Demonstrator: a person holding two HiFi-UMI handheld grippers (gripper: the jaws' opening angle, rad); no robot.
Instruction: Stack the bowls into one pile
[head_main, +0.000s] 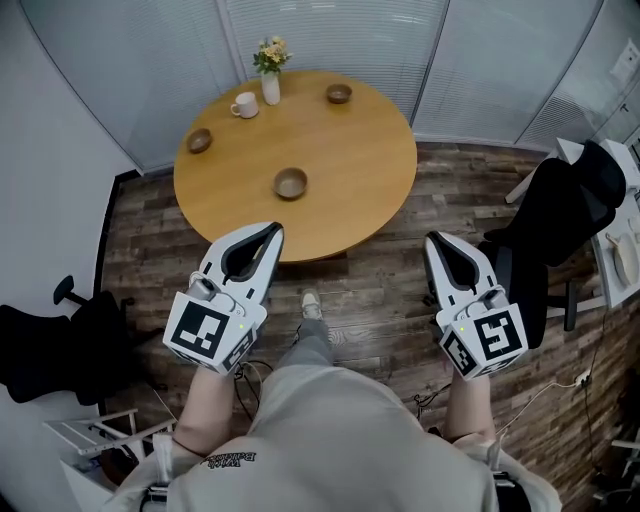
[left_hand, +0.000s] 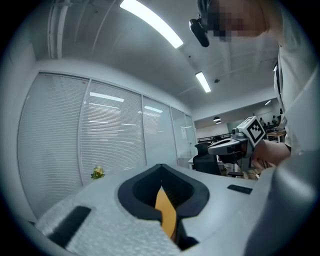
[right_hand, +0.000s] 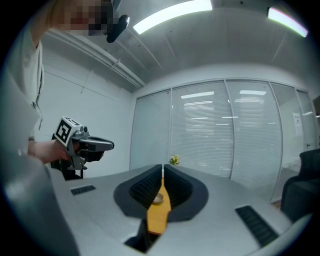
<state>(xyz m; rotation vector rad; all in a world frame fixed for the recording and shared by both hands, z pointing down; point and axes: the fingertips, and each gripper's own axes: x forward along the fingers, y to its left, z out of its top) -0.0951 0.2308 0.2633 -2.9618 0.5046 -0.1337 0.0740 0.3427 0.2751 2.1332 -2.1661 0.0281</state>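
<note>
Left gripper (head_main: 274, 230): your jaws are clenched, empty.
Right gripper (head_main: 432, 240): clenched, empty.
Bowls: near bowl (head_main: 291, 183), left bowl (head_main: 199, 140) and far bowl (head_main: 339, 94) sit well apart on the round surface (head_main: 360, 170), unstacked.

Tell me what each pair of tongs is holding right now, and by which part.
Nothing. The left tongs and the right tongs are both shut and empty; the bowls sit untouched on the table.
</note>
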